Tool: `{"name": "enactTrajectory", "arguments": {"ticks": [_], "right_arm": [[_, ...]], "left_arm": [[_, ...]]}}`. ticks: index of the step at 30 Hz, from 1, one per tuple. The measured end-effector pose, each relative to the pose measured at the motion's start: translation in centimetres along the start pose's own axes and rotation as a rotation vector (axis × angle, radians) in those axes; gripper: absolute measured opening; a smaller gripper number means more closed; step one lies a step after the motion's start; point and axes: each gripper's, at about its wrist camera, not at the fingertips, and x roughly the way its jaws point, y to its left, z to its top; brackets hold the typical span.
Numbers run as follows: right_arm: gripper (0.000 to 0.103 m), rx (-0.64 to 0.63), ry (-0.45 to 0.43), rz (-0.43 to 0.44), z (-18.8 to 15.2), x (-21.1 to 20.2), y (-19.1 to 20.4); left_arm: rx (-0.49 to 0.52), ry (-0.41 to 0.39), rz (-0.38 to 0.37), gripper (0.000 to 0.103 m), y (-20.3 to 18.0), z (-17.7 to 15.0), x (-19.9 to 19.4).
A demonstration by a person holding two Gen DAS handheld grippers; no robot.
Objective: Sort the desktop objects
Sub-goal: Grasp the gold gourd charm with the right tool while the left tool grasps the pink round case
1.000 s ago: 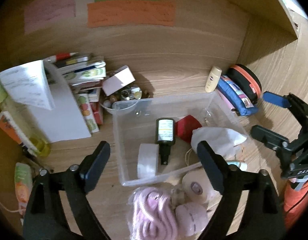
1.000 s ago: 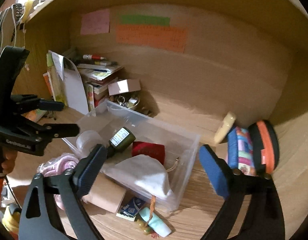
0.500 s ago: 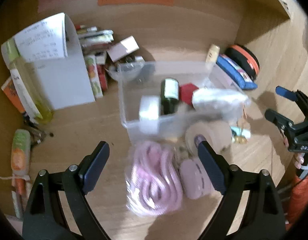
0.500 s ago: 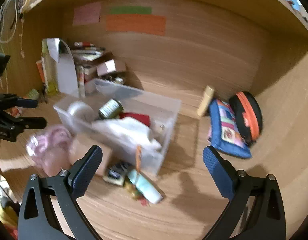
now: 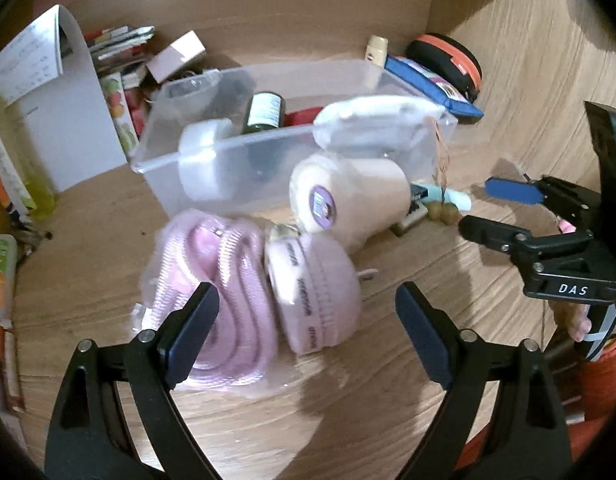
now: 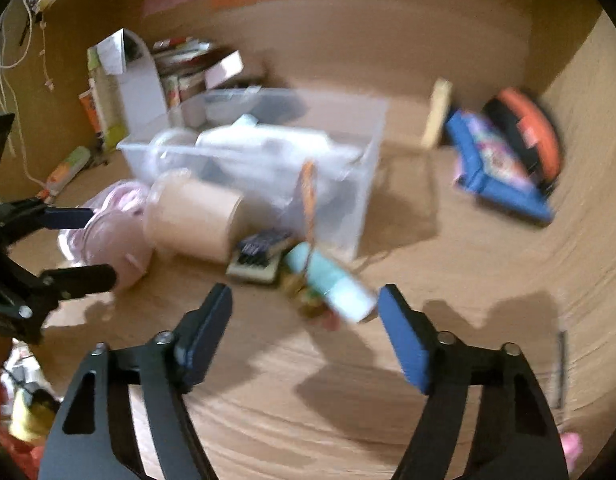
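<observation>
Wooden desk (image 5: 388,408), cluttered — your left gripper (image 5: 305,332) hangs spread wide and empty over the pink cord bundle (image 5: 211,292) beside the clear bin (image 5: 243,148); your right gripper (image 6: 303,332), likewise gaping, faces the mint tube (image 6: 336,288) near the desk's front edge.

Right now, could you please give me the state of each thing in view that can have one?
left gripper: open, empty
right gripper: open, empty
clear bin: lidless, partly filled
dark bottle: capped, inside the bin
white pouch: draped over the bin's rim
beige roll: on its side, outside the bin
pink cable: coiled, bagged
orange case: zipped shut
</observation>
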Motion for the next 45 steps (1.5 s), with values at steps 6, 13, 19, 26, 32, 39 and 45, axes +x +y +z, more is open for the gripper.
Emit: {"name": "enactTrajectory", "arguments": {"ticks": [6,13,19,26,32,39,45], "right_arm": [[0.060,0.047,0.069,0.061,-0.6,1.6,-0.3],[0.045,0.075,0.117,0.091,-0.5,2.7,-0.9],[0.043,0.041,0.116,0.077,0.4,3.3,-0.6],[0.018,-0.028,0.104,0.040,0.4,3.8,0.3],[0.018,0.003,0.081,0.076,-0.1,3.0,-0.3],[0.018,0.025,0.008,0.103,0.6,0.1,-0.9],[0.018,0.037,-0.055,0.143,2.0,-2.0,-0.9]], "left_arm": [[0.006,-0.022,0.021,0.090,-0.3,0.1,0.5],[0.026,-0.035,0.018,0.086,-0.9,0.0,1.3],[0.024,-0.041,0.018,0.077,-0.7,0.1,1.6],[0.008,-0.070,0.054,0.063,-0.8,0.1,1.5],[-0.040,-0.079,0.028,0.063,-0.2,0.3,1.3],[-0.062,-0.144,0.039,0.063,-0.4,0.5,-0.8],[-0.096,-0.170,0.004,0.063,-0.2,1.0,-1.7]]}}
